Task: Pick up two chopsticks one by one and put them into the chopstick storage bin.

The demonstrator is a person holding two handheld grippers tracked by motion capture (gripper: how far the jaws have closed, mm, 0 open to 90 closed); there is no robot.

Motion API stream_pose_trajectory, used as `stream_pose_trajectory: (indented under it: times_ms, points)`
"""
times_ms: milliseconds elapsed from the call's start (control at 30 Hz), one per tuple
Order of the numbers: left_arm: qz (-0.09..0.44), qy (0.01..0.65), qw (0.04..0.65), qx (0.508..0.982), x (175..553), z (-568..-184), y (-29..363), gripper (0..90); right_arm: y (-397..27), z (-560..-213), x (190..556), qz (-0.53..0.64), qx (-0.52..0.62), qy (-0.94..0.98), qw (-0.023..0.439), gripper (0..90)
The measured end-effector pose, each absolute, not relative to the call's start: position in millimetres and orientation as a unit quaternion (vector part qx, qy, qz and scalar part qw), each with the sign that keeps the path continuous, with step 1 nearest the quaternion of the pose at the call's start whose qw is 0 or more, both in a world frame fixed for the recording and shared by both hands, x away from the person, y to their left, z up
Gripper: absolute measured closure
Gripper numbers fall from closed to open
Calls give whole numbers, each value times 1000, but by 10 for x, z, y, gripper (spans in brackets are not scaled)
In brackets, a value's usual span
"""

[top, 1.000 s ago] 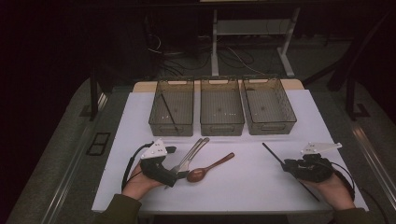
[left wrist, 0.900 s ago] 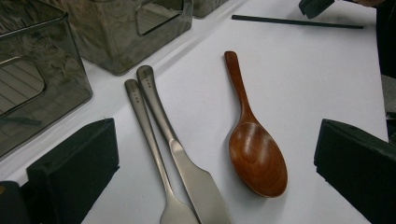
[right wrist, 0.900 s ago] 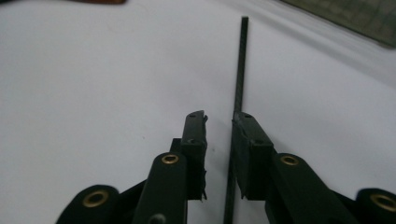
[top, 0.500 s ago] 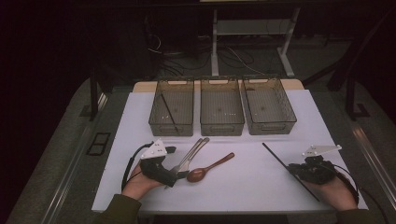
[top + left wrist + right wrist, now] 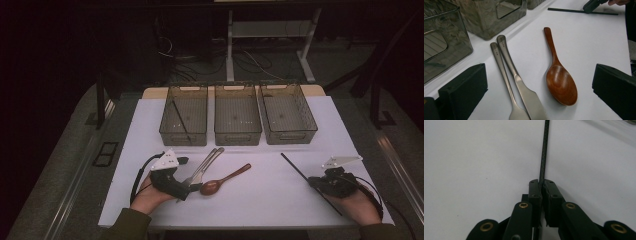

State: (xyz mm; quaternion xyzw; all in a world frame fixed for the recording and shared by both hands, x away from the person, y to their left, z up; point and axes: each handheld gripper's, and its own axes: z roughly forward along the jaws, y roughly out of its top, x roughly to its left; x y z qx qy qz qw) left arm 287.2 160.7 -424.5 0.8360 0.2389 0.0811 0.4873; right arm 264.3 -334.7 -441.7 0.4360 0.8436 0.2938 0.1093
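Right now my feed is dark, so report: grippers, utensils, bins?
Left gripper open over metal utensils. Right gripper shut on black chopstick. Wooden spoon loose.

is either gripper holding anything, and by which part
The right gripper is shut on the thin black stick, partway along it. The left gripper is open, holding nothing.

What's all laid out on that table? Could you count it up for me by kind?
Clear bins: 3
Black sticks: 2, one in the left bin, one clamped in the right hand-held gripper
Metal utensils: 2
Wooden spoon: 1
Hand-held grippers: 2
Total: 10
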Motion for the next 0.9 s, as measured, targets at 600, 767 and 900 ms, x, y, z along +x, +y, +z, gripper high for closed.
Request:
stream_pose_trajectory:
  times_ms: [600,767,900]
  points:
    - [82,241,490,834,2878,-4244,1618,0,-3392,-4355,2704,321,450,828,91,853]
    - [81,240,488,835,2878,-4244,1615,0,-3409,-4314,2695,336,444,825,92,853]
    - [82,240,487,836,2880,-4244,1617,0,-3406,-4272,2687,350,440,823,88,853]
